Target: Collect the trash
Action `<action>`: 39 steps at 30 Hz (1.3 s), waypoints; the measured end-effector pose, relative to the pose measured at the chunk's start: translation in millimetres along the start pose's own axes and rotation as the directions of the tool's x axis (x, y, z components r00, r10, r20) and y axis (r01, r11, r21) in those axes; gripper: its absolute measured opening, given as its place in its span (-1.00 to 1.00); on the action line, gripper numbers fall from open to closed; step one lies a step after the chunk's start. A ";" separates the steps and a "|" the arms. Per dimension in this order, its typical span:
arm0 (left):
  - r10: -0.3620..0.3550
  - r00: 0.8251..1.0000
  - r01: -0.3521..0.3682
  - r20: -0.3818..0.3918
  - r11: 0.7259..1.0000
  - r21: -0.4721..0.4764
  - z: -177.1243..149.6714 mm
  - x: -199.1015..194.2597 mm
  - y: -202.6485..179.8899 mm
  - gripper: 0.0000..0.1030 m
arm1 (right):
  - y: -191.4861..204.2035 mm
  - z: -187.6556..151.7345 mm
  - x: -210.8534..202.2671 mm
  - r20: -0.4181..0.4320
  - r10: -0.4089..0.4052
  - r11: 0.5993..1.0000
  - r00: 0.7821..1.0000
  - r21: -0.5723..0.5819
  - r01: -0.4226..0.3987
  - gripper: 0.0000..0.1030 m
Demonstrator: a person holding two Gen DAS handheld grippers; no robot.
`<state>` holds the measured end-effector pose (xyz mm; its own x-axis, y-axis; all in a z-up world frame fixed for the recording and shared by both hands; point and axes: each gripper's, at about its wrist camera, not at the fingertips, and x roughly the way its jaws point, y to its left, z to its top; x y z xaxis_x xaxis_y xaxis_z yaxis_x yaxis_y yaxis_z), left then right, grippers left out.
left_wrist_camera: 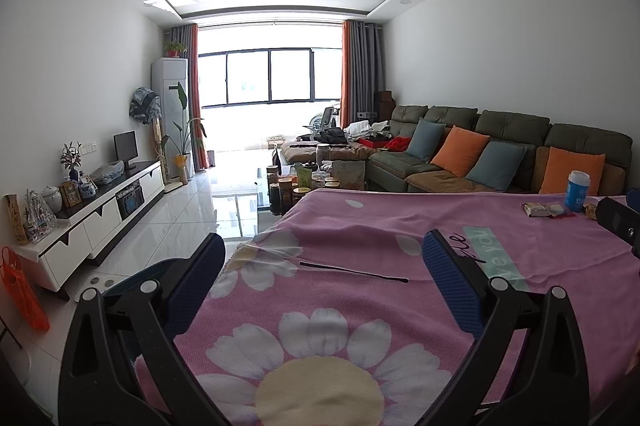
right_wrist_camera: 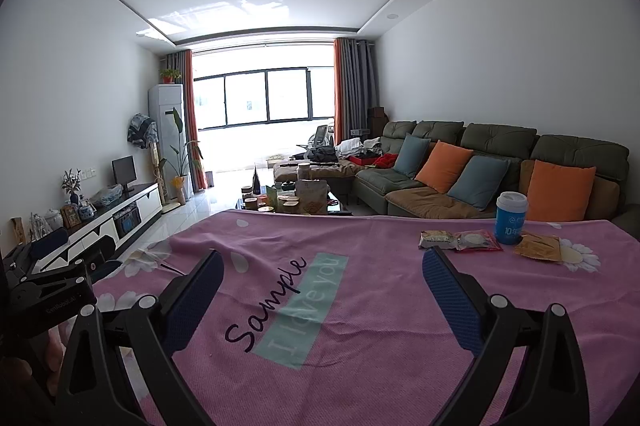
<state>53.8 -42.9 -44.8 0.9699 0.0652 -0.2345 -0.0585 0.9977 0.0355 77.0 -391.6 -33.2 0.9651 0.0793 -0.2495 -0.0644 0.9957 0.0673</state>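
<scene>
**Watch the cup and the loose cloth when you go for the wrappers**

Both grippers hang over the desk with jaws spread wide and nothing between them: your left gripper (left_wrist_camera: 322, 250) over the daisy print, your right gripper (right_wrist_camera: 323, 266) over the lettering on the pink flowered cloth (right_wrist_camera: 360, 346).

The trash lies at the far right of the desk: a silver-and-tan snack packet (right_wrist_camera: 438, 239), a red-edged clear wrapper (right_wrist_camera: 478, 241) touching it, and a flat orange-brown wrapper (right_wrist_camera: 538, 248) just beside the blue cup with a white lid (right_wrist_camera: 511, 218).

The cup stands close behind the wrappers, so a wide-open reach from your right could knock it over. The wrappers lie flat; closing low may pinch the cloth and drag everything on it. A thin black stick (left_wrist_camera: 354, 272) lies near your left gripper; whether it counts as trash I cannot tell.
</scene>
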 end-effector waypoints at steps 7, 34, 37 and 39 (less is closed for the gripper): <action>0.001 1.000 -0.001 0.001 1.000 0.000 -0.3 0.6 0.4 0.89 | 0.4 1.0 1.7 0.001 0.000 1.000 1.000 0.001 0.000 0.87; -0.055 0.995 0.058 -0.085 0.998 0.033 -0.9 12.1 -10.0 0.89 | -7.2 -1.2 3.6 -0.026 -0.003 1.000 1.000 0.018 0.003 0.87; -0.096 0.979 0.099 -0.182 0.995 0.013 0.2 32.9 -9.5 0.89 | -16.2 -1.0 3.0 -0.047 -0.017 1.000 0.999 0.017 0.018 0.87; -0.104 0.960 0.111 -0.260 0.994 0.011 1.2 53.9 -9.3 0.89 | -28.5 0.2 5.2 -0.078 -0.017 0.999 0.997 0.036 0.020 0.87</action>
